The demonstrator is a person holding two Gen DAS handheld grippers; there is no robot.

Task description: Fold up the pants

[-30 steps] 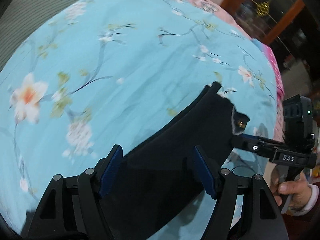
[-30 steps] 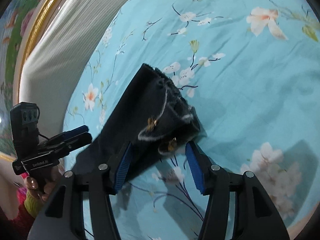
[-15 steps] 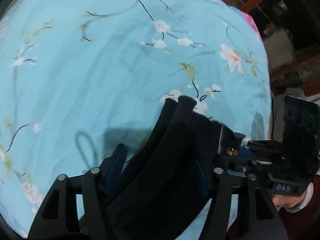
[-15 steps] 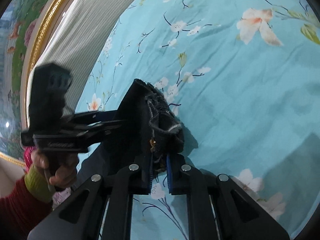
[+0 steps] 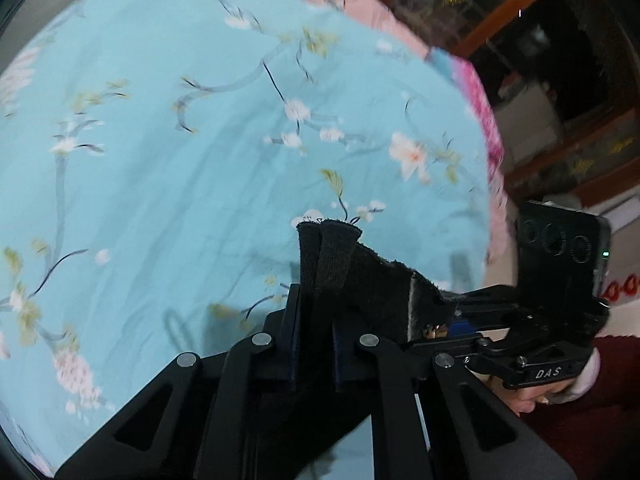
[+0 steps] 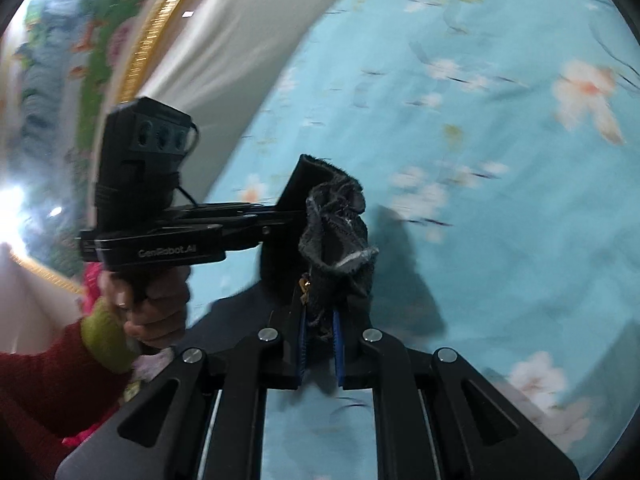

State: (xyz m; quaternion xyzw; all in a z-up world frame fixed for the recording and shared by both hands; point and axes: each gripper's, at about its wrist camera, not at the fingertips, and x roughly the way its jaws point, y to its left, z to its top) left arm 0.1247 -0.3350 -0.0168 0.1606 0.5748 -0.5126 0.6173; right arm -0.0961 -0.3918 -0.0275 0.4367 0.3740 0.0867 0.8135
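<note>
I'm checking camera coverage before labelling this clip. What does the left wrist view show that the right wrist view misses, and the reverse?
Only the left wrist view shows dark wooden shelving, a pink cover at the bed's edge, and the right gripper from the side.

Only the right wrist view shows a gold-framed picture, a white headboard, and the left gripper from the side with the hand holding it.

Both show the black pants pinched by both grippers, the left one's jaws closing, over the blue floral sheet.
</note>
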